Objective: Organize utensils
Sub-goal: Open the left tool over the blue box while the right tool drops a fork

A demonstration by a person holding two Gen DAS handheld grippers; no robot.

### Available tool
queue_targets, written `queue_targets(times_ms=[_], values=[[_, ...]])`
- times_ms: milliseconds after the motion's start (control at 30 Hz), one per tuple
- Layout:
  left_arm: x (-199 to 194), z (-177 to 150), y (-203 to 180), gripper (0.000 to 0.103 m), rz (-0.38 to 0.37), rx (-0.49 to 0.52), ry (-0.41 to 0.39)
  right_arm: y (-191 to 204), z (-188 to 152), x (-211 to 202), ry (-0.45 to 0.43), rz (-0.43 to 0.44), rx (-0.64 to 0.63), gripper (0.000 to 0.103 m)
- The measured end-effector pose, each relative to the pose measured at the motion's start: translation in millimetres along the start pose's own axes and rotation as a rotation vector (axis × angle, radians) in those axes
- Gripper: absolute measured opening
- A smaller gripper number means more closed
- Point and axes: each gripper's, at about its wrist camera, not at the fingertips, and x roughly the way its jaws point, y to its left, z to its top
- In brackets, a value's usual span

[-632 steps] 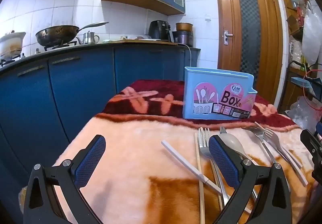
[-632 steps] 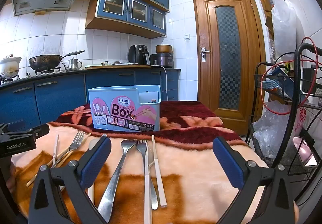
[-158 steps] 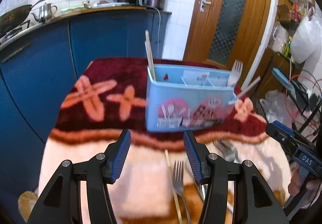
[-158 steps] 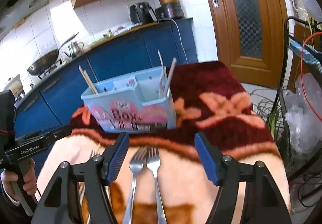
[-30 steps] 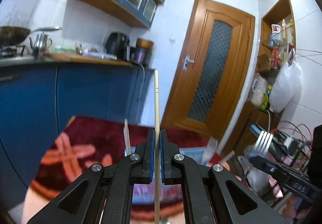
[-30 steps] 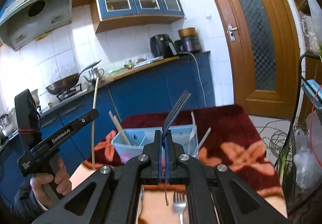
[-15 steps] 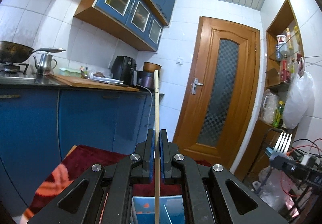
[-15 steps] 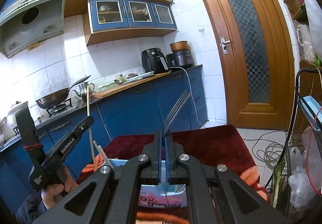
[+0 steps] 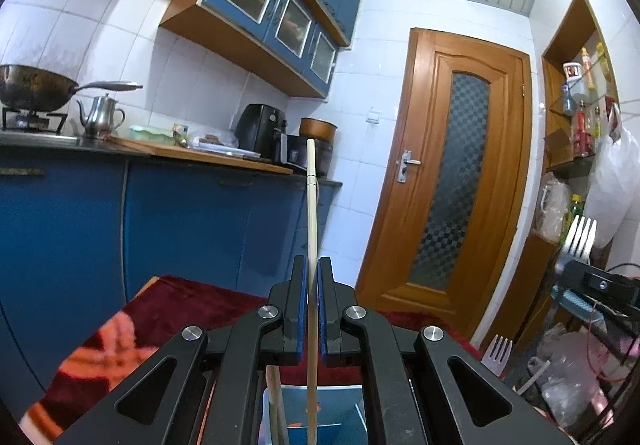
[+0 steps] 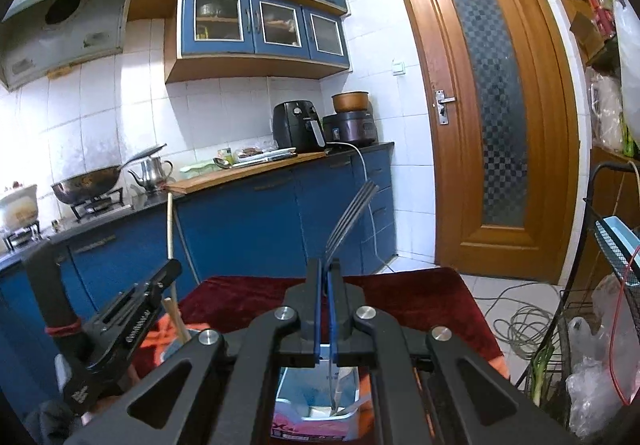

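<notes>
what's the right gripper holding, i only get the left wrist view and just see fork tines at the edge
Observer: The right gripper is shut on a metal fork, tines up and handle pointing down.
Operator: is the handle over the box yet
Observer: Yes, its end hangs over a compartment of the blue box; I can't tell if it is below the rim.
Operator: anything already in that slot
Observer: A white utensil leans in it, right beside the handle end.

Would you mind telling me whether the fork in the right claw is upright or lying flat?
Upright: the fork stands with its prongs up, clamped in the shut right claw, handle pointing down into the box.
</notes>
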Motion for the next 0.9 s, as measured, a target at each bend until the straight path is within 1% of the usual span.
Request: queue_targets(times_ms=[400, 567, 633, 700, 767, 833, 900], values=[[1.2, -9.4, 1.3, 0.004, 0.006, -0.014, 0.027, 4.8, -21.2, 28.3, 0.097, 0.019, -0.017, 0.005], [1.5, -10.6, 0.0, 0.004, -0.002, -0.015, 0.038, 3.1, -26.6, 34.5, 0.129, 0.034, -0.004, 0.005], [1.3, -10.5, 0.3, 0.005, -0.001, -0.014, 0.043, 1.6, -28.0, 35.6, 0.141, 0.042, 0.009, 0.009], [1.8, -9.2, 0.8, 0.01, 0.003, -0.015, 0.048, 0.7, -28.6, 35.3, 0.147, 0.054, 0.019, 0.019], [0.5, -8.5, 2.1, 0.02, 0.002, -0.021, 0.054, 1.0, -27.4, 31.5, 0.136, 0.056, 0.018, 0.021], [-2.9, -6.9, 3.0, 0.024, 0.008, -0.029, 0.055, 1.8, -24.9, 25.0, 0.121, 0.063, 0.016, 0.025], [-7.2, -5.1, 3.0, 0.025, 0.01, -0.03, 0.056, 3.5, -22.0, 17.5, 0.103, 0.069, 0.016, 0.031]])
